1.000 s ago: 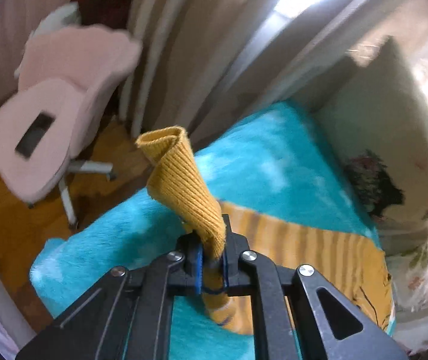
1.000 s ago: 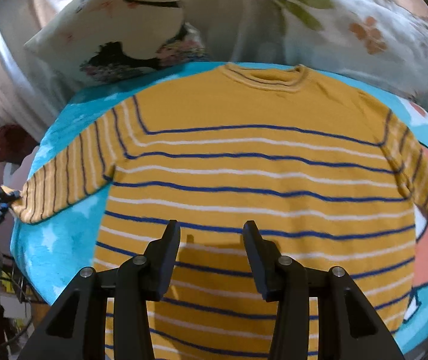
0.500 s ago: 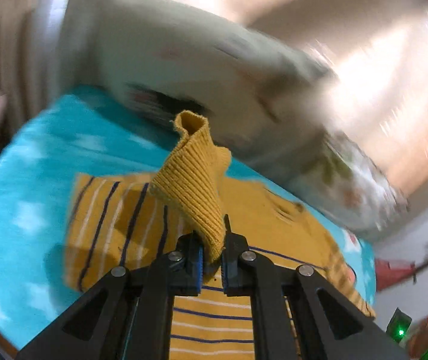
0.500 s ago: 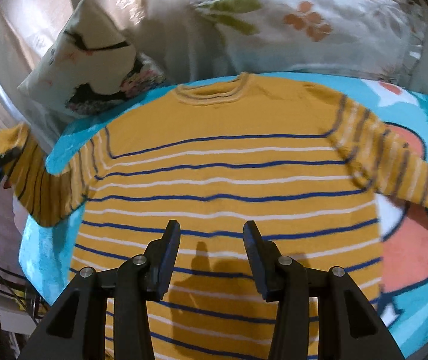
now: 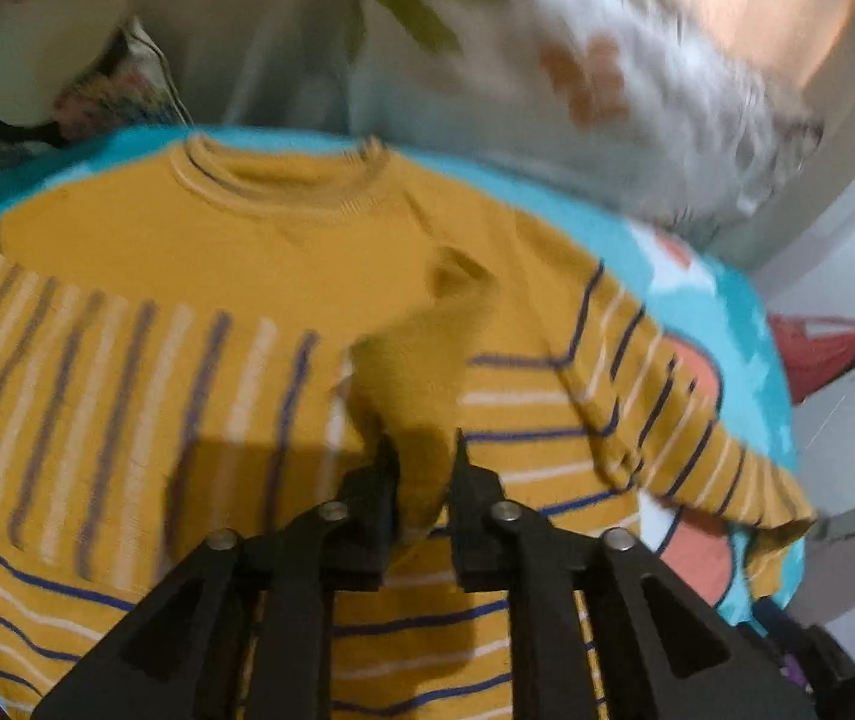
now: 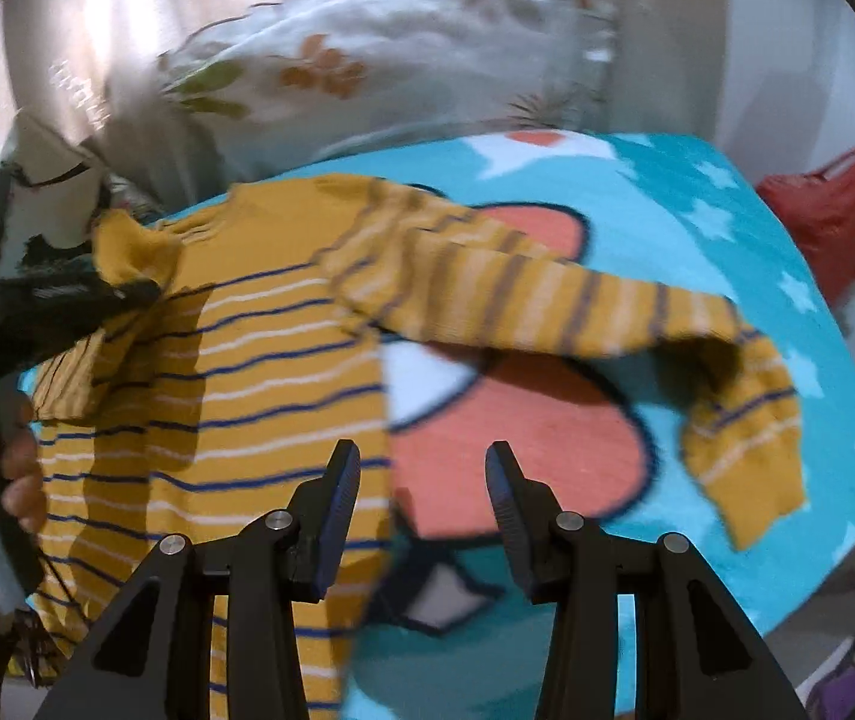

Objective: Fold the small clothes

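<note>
A yellow sweater (image 5: 283, 276) with blue and white stripes lies flat on a turquoise blanket (image 6: 697, 228). My left gripper (image 5: 421, 456) is shut on the cuff (image 5: 421, 360) of its left sleeve (image 5: 97, 372), which is drawn across the chest. In the right wrist view the left gripper (image 6: 145, 288) shows at the far left holding the cuff (image 6: 127, 246). My right gripper (image 6: 421, 468) is open and empty above the sweater's right edge. The right sleeve (image 6: 547, 300) lies spread out to the right, its cuff (image 6: 745, 468) bent down.
Floral pillows (image 6: 367, 78) lie along the blanket's far edge, and another pillow (image 5: 37, 48) sits at the far left. A red item (image 6: 829, 216) lies beyond the blanket's right edge. The blanket has a large cartoon print (image 6: 517, 420).
My left gripper has carried the left sleeve's cuff from beyond the blanket's left side over onto the chest. My right gripper has turned to the right, toward the right sleeve, and its jaws have widened.
</note>
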